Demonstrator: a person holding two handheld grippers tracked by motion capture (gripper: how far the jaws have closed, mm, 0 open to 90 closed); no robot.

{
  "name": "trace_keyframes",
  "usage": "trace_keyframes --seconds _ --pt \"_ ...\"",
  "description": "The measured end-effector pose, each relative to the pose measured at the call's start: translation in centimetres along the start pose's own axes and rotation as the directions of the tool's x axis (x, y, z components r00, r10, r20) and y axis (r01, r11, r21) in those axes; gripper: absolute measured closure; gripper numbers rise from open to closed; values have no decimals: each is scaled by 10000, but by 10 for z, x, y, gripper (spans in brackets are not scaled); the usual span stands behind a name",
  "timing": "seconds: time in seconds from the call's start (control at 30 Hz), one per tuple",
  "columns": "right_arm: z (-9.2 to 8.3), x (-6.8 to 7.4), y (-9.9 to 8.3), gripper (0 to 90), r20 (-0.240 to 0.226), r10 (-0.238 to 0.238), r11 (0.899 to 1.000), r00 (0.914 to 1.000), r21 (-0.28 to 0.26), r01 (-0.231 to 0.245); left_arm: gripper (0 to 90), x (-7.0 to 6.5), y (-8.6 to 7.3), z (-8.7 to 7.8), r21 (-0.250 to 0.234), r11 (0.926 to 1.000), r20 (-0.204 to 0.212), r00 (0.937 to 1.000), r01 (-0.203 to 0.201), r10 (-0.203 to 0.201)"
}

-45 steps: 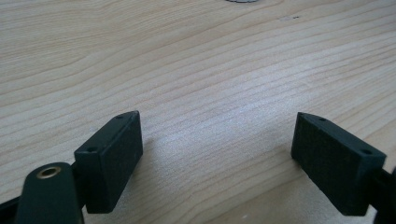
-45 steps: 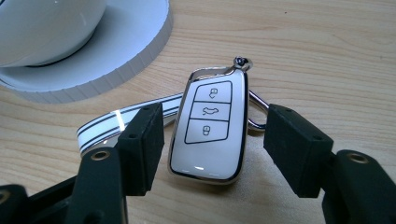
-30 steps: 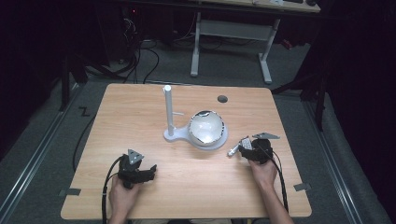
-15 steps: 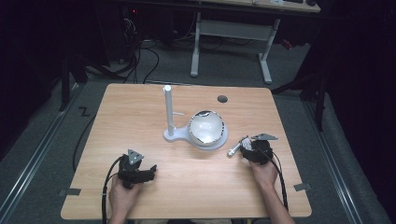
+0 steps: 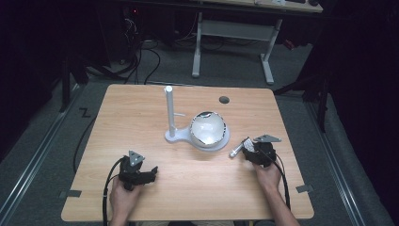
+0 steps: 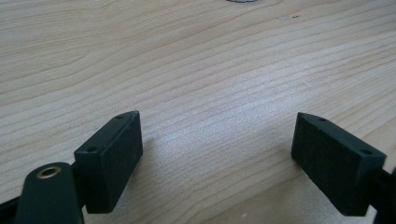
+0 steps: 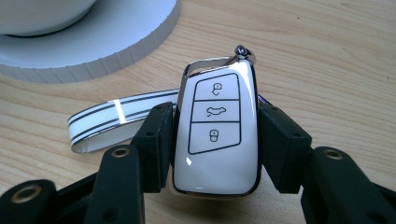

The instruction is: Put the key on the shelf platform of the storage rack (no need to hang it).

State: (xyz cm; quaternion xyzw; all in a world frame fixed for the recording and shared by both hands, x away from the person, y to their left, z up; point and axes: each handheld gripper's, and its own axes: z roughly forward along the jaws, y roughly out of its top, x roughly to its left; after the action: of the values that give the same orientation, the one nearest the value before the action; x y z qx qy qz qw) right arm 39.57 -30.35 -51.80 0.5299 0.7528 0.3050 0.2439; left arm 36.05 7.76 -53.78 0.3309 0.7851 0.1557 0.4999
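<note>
The right claw (image 7: 215,140) pinches a white car key fob (image 7: 215,133) by its two long sides, button face up, three outlined buttons showing. A white strap with dark stripes (image 7: 116,119) loops from the fob's far end and lies on the wooden tabletop (image 7: 327,56). In the high view the right claw (image 5: 248,147) sits near the tabletop's (image 5: 141,113) right edge, with the car key fob (image 5: 237,150) pointing toward the round white stand base (image 5: 203,141), just beside it but apart. On that base rests a shiny bowl (image 5: 208,128), and a white upright post (image 5: 169,110) rises at its left end.

The left claw (image 6: 217,154) is spread wide over bare wood, nothing between its jaws; in the high view the left claw (image 5: 149,172) lies at the near left of the tabletop, held by the left hand (image 5: 123,197).

Compared with a second ago, both claws, the fob and the stand sit in the same places; no shift is visible.
</note>
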Motion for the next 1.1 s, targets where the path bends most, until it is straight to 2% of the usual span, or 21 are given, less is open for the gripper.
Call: trace_keyframes --seconds 0.4,0.87,1.0,1.1 --pt "-30 -3 5 497 -437 53 9969 9990 -776 -87 168 0 0 0 2 10000 -16 10000 28 -28" --pt "-64 1 14 497 -498 -561 9867 9972 -1555 477 167 0 0 -1 18 10000 8 10000 -5 5" --pt "-72 3 17 497 -620 -593 9824 9963 -1806 472 164 0 -1 -1 21 10000 3 10000 7 -7" --pt "-78 7 20 496 -612 -782 9826 9951 -1733 665 164 0 -1 -1 20 10000 -3 10000 12 -12"
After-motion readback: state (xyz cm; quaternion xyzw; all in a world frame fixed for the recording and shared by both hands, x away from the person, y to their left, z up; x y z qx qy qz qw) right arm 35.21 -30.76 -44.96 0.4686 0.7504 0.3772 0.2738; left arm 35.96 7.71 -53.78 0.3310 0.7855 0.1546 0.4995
